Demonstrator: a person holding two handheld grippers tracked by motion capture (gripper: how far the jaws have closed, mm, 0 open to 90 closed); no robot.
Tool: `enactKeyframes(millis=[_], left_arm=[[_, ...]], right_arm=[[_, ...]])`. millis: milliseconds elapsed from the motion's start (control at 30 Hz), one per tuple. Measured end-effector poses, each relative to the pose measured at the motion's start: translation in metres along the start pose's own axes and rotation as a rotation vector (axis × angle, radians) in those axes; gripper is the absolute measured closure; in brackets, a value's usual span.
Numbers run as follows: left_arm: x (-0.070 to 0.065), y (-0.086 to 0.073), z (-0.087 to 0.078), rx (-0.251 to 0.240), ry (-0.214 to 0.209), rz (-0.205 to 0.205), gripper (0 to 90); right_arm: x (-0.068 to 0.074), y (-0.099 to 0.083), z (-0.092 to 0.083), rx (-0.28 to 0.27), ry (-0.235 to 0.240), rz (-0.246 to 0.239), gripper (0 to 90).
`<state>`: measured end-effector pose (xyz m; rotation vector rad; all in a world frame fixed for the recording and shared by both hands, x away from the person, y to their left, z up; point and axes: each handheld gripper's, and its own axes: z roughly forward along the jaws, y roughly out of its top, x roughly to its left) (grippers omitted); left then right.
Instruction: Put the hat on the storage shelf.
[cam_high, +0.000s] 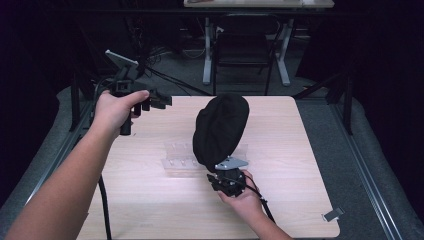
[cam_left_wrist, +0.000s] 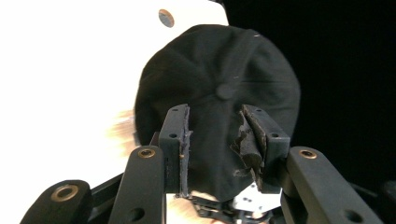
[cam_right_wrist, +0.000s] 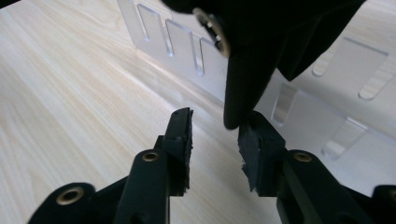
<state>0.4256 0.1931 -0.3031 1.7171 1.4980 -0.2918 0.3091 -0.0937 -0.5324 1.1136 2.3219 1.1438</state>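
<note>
A black cap stands upright on a clear acrylic stand at the middle of the wooden table. My right gripper is right below the cap's near edge, jaws open. In the right gripper view the cap's dangling strap with a metal buckle hangs just above the right pad, and nothing is pinched. My left gripper is held up over the table's back left corner, pointing at the cap. Its jaws stand open and empty, with the cap's crown farther off.
The slotted clear stand spreads left of the cap. A small metal clip lies near the table's front right corner. Desk legs and a chair stand beyond the far edge. A cable runs along the left arm.
</note>
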Motion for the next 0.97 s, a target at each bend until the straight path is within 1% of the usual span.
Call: enactKeyframes(millis=[33,67,167,200,233,267,300,333,367,400,433,467,500,533,567,600,633,667,733,767,800,833,867,900,933,967], left_arm=[[0.0,0.0,0.0,0.0,0.0,0.0,62.3],[0.005,-0.001,0.0,-0.001,0.01,0.0,62.1],[0.013,-0.003,-0.001,0.003,0.013,-0.011,62.0],[0.016,-0.004,-0.001,0.008,0.012,-0.014,61.6],[0.016,-0.004,-0.001,0.008,0.012,-0.014,61.3],[0.021,-0.006,-0.001,0.007,0.02,-0.017,60.9],[0.021,-0.006,-0.001,0.007,0.02,-0.017,60.4],[0.027,-0.009,-0.001,0.011,0.033,-0.015,59.6],[0.027,-0.009,-0.001,0.011,0.033,-0.015,58.5],[0.035,-0.012,-0.001,0.007,0.061,-0.005,57.5],[0.035,-0.012,-0.001,0.007,0.061,-0.005,57.2],[0.045,-0.016,-0.001,0.008,0.08,-0.01,57.1],[0.045,-0.016,-0.001,0.008,0.08,-0.01,57.0],[0.054,-0.02,-0.002,0.014,0.109,-0.005,56.3],[0.059,-0.023,-0.002,0.014,0.125,-0.006,55.9],[0.064,-0.026,-0.002,0.012,0.14,-0.011,55.8],[0.064,-0.026,-0.002,0.012,0.14,-0.011,55.3],[0.074,-0.032,-0.003,0.023,0.175,-0.006,55.0],[0.085,-0.038,-0.003,0.034,0.191,-0.002,54.9],[0.09,-0.043,-0.002,0.037,0.208,0.001,54.9],[0.094,-0.047,-0.001,0.045,0.239,0.019,54.8],[0.099,-0.051,0.0,0.059,0.27,0.033,54.9],[0.099,-0.051,0.0,0.059,0.27,0.033,54.8],[0.109,-0.062,0.004,0.074,0.322,0.054,54.8],[0.109,-0.062,0.004,0.074,0.322,0.054,54.2],[0.114,-0.067,0.006,0.083,0.346,0.071,54.2]], right_arm=[[0.0,0.0,0.0,0.0,0.0,0.0,64.4],[-0.001,-0.003,-0.004,0.006,0.002,-0.007,64.2],[-0.002,-0.008,-0.009,0.009,0.021,-0.012,63.9],[-0.002,-0.01,-0.011,0.011,0.019,-0.015,63.7],[-0.002,-0.01,-0.011,0.011,0.019,-0.015,63.7],[-0.003,-0.013,-0.015,0.015,0.025,-0.016,63.3],[-0.003,-0.013,-0.015,0.015,0.025,-0.016,63.3],[-0.006,-0.018,-0.019,0.02,0.021,-0.018,62.8],[-0.009,-0.02,-0.021,0.034,0.017,-0.021,62.3],[-0.011,-0.022,-0.022,0.033,0.014,-0.012,62.1],[-0.015,-0.023,-0.024,0.044,0.011,-0.008,61.9],[-0.017,-0.025,-0.026,0.047,0.009,0.008,61.8],[-0.017,-0.025,-0.026,0.047,0.009,0.008,61.8],[-0.023,-0.029,-0.029,0.052,0.007,0.016,61.1],[-0.025,-0.03,-0.032,0.065,0.001,0.015,60.8],[-0.027,-0.032,-0.034,0.064,0.001,0.029,60.5],[-0.027,-0.032,-0.034,0.064,0.001,0.029,60.5],[-0.033,-0.036,-0.038,0.095,-0.001,0.034,59.7],[-0.038,-0.039,-0.042,0.101,0.003,0.049,59.1],[-0.041,-0.04,-0.045,0.115,0.0,0.051,58.6],[-0.043,-0.042,-0.047,0.115,0.002,0.06,58.0],[-0.045,-0.043,-0.049,0.127,0.008,0.062,57.3],[-0.045,-0.043,-0.049,0.127,0.008,0.062,57.3],[-0.049,-0.045,-0.054,0.118,-0.002,0.068,56.5],[-0.049,-0.045,-0.054,0.118,-0.002,0.068,56.5],[-0.051,-0.046,-0.055,0.111,-0.012,0.063,55.4]])
